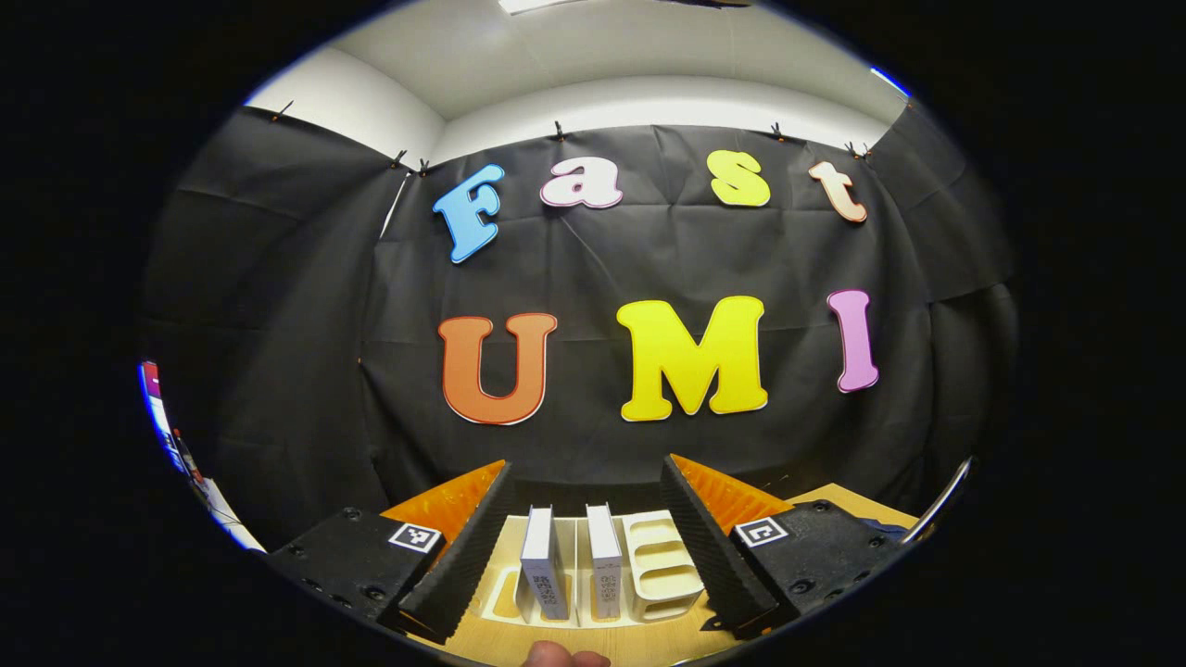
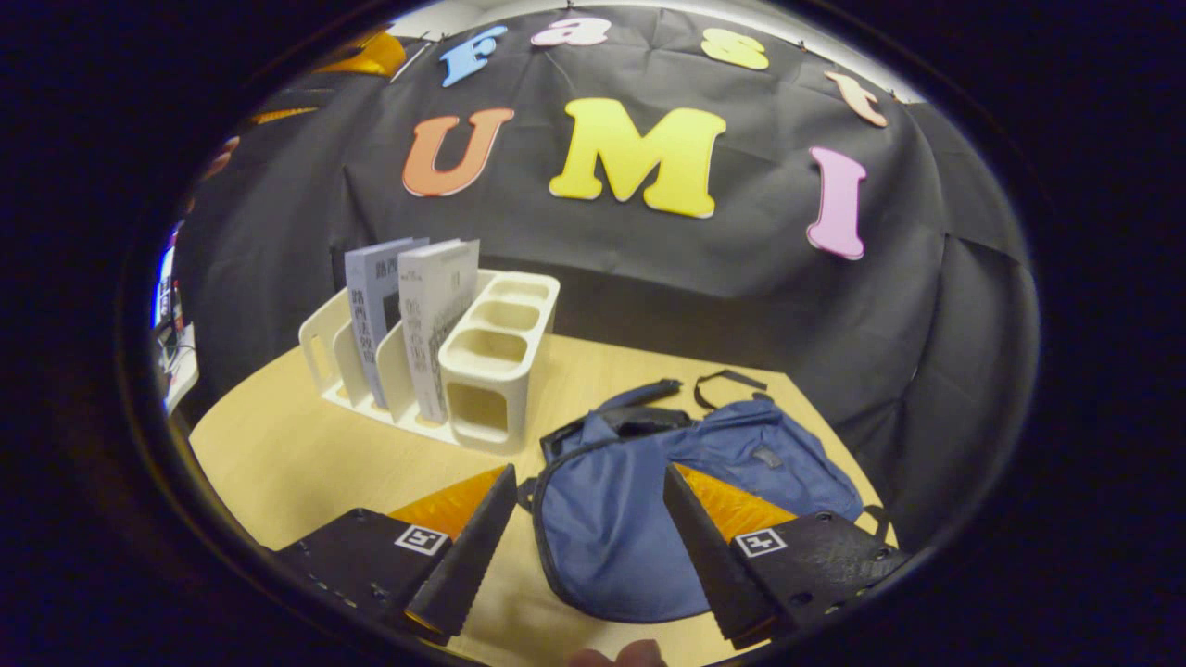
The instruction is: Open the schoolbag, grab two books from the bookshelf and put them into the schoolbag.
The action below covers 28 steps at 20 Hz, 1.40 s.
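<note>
The blue schoolbag (image 2: 649, 500) lies flat on the wooden table (image 2: 278, 454), with its big flap folded toward me and its dark inside showing near the top. My right gripper (image 2: 588, 491) hangs just above the flap with its 2 fingers spread wide, and it pinches nothing. To the left of the bag, a little way off on the same table, stands the cream bookshelf (image 2: 491, 371). 2 books (image 2: 435, 315) stand upright in its slots, side by side, just left of the box part with the square cups. In the left gripper view I see the bookshelf (image 1: 662, 565) from the front and low down, with the 2 books (image 1: 547, 565) standing on edge between my fingers. My left gripper (image 1: 588, 477) is spread wide too and touches nothing; the books are in the gap but apart from both fingers. The black cloth wall (image 1: 278, 371) hangs behind the shelf.
</note>
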{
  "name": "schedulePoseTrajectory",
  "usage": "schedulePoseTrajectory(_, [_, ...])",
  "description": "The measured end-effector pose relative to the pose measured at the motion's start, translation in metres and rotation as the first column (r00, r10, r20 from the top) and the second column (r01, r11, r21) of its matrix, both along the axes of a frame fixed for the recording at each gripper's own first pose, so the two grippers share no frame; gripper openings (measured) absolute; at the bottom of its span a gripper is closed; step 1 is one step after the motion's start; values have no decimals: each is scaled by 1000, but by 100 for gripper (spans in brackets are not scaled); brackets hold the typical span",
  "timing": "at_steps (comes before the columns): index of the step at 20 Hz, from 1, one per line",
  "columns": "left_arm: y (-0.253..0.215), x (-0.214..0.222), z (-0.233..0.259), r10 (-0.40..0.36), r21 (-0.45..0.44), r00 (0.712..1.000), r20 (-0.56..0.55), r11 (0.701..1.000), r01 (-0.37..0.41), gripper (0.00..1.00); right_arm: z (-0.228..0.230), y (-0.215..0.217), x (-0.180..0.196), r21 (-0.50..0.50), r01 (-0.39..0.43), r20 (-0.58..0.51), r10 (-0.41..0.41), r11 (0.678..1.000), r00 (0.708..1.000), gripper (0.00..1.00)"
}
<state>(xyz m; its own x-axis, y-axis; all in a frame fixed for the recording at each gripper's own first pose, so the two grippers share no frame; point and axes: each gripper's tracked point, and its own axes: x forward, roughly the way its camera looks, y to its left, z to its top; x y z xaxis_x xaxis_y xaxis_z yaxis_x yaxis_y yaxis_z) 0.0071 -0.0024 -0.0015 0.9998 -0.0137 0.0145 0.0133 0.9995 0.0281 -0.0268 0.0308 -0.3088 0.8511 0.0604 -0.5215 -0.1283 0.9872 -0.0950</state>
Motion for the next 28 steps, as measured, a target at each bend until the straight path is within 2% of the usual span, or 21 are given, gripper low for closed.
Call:
schedulePoseTrajectory(5, [13, -3, -5, 24, 18, 1000, -11, 1000, -24, 99, -65, 6, -2, -48, -20, -125, 14, 999, 992, 96])
schedulePoseTrajectory(9, [22, -3, -8, 43, 21, 999, -22, 999, -42, 99, -100, 3, 2, -83, -21, -179, 6, 996, 984, 96])
schedulePoseTrajectory(11, [24, -3, -9, 49, 25, 998, -26, 999, -49, 99, -112, 1, 6, -92, -9, -193, -9, 996, 981, 98])
schedulePoseTrajectory(19, [30, 2, -10, 61, 19, 997, -36, 998, -61, 99, -122, -11, 24, -101, 41, -202, -61, 994, 977, 94])
schedulePoseTrajectory(25, [31, 5, -14, 59, 0, 997, -48, 998, -59, 99, -119, -11, 25, -62, 44, -242, -58, 997, 969, 56])
schedulePoseTrajectory(26, [29, 6, -14, 59, -1, 997, -48, 998, -59, 99, -118, -11, 23, -58, 47, -245, -60, 997, 968, 45])
schedulePoseTrajectory(27, [29, 7, -13, 60, -3, 997, -48, 998, -60, 99, -115, -10, 25, -53, 45, -248, -57, 998, 967, 43])
schedulePoseTrajectory(28, [29, 8, -14, 59, -4, 997, -48, 998, -60, 99, -111, -10, 25, -43, 41, -252, -50, 998, 967, 32])
